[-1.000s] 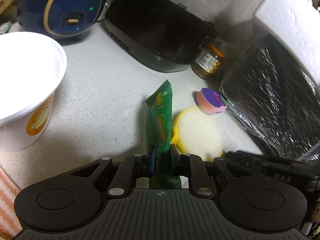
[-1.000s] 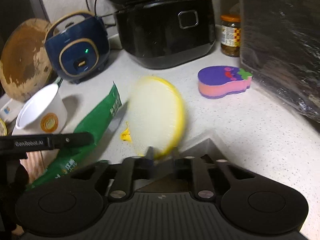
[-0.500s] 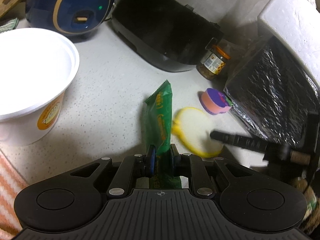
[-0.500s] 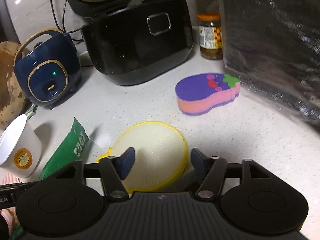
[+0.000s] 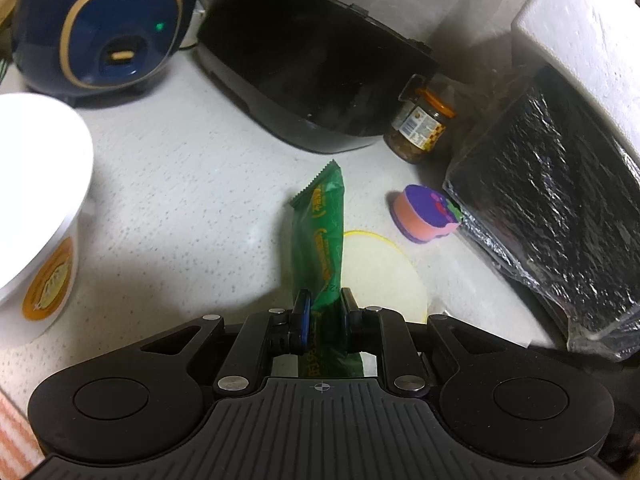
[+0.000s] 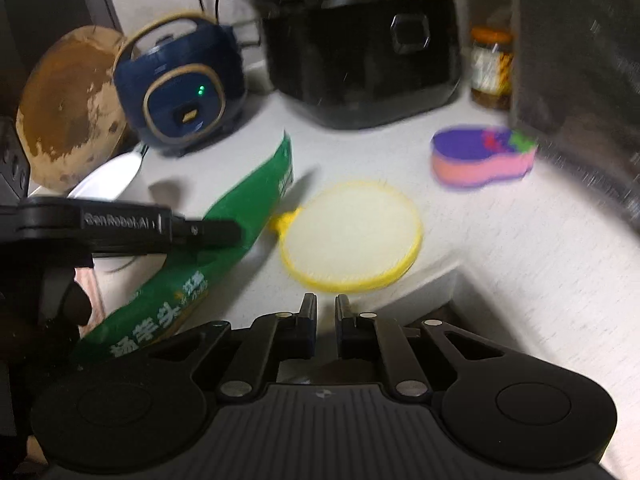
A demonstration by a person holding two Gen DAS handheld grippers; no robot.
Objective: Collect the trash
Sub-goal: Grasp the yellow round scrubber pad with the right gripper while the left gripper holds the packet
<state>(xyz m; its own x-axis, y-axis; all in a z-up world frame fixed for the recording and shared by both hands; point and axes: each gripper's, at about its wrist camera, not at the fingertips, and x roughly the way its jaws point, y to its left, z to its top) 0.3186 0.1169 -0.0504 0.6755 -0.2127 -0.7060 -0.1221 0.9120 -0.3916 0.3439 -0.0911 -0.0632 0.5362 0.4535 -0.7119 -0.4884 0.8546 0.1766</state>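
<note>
left wrist: left hand-held gripper (image 5: 324,304) clamps green wrapper (image 5: 322,236); right hand-held gripper (image 6: 326,312) closing, empty.

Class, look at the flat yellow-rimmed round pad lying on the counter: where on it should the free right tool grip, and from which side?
Probably the small yellow tab jutting from the rim of the yellow-rimmed pad, approached from the near edge. The disc lies flat on the counter, so its face offers no pinch; the tab does.

Wrapper (image 5: 320,236) was green with yellow print. Round pad (image 6: 352,236) pale, yellow-rimmed. Sponge (image 6: 482,158) purple over pink. Cooker (image 5: 108,24) navy, gold-trimmed. Jar (image 5: 422,126) lid orange, label possibly checked.
</note>
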